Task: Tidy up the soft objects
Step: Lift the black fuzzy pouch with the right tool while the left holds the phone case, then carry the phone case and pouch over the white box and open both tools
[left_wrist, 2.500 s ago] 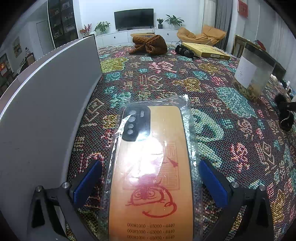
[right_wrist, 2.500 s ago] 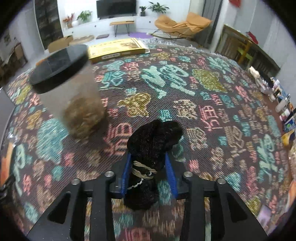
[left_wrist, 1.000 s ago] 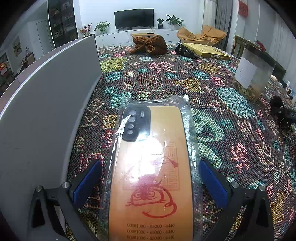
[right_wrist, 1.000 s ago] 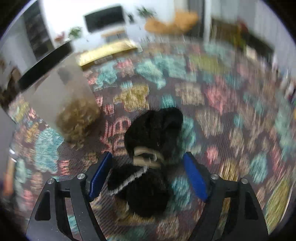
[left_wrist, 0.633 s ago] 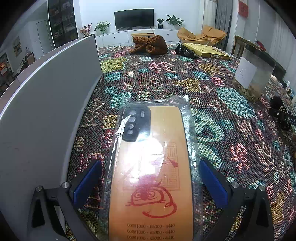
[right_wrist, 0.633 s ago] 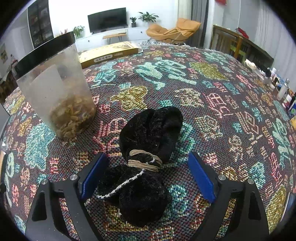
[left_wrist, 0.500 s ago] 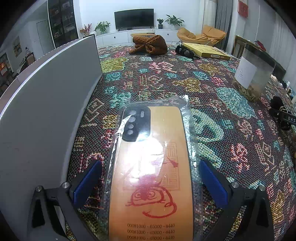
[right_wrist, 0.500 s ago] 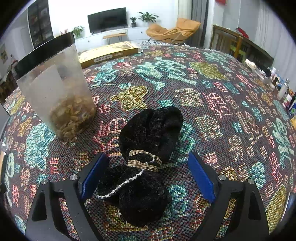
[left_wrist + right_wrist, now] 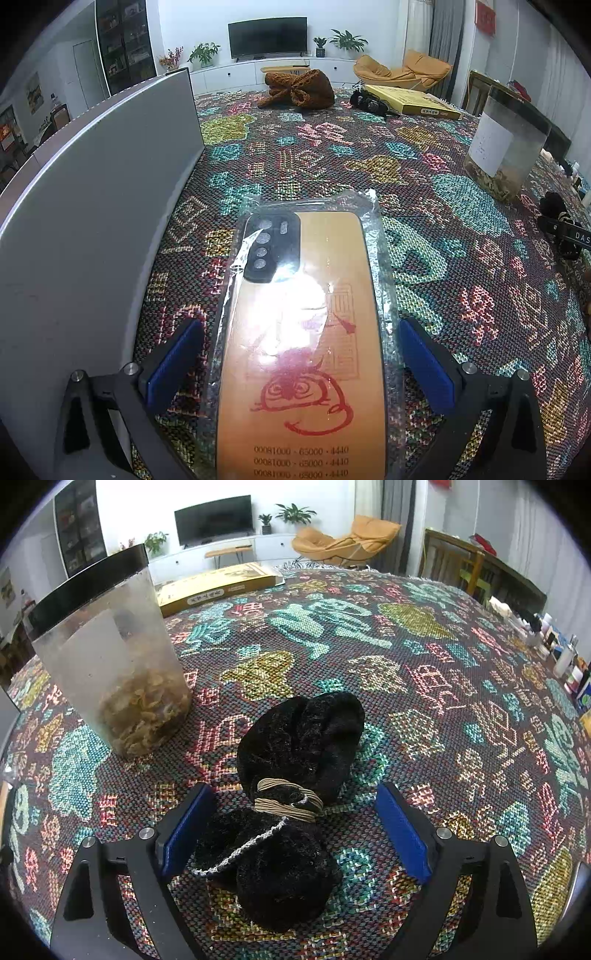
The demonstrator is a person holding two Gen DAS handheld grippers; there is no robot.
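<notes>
Right gripper (image 9: 291,830) was spread wide around black pouch (image 9: 295,775), pads not touching. Left gripper (image 9: 299,365) was spread around bagged phone case (image 9: 306,332).

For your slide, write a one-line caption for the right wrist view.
Open right gripper straddles a black fuzzy bundle lying on the patterned tablecloth, beside a lidded plastic jar.

Dark woven tablecloth (image 9: 424,686) carries teal, pink, yellow and olive motifs. The fuzzy bundle (image 9: 295,775) is black, bound with tan cord, white stitching on one edge. Blue pads (image 9: 402,830) on black gripper arms. The bagged phone case (image 9: 303,332) is orange with red drawing, black camera block. Towards the far edge a knit (image 9: 299,88), rust-brown, perhaps.
</notes>
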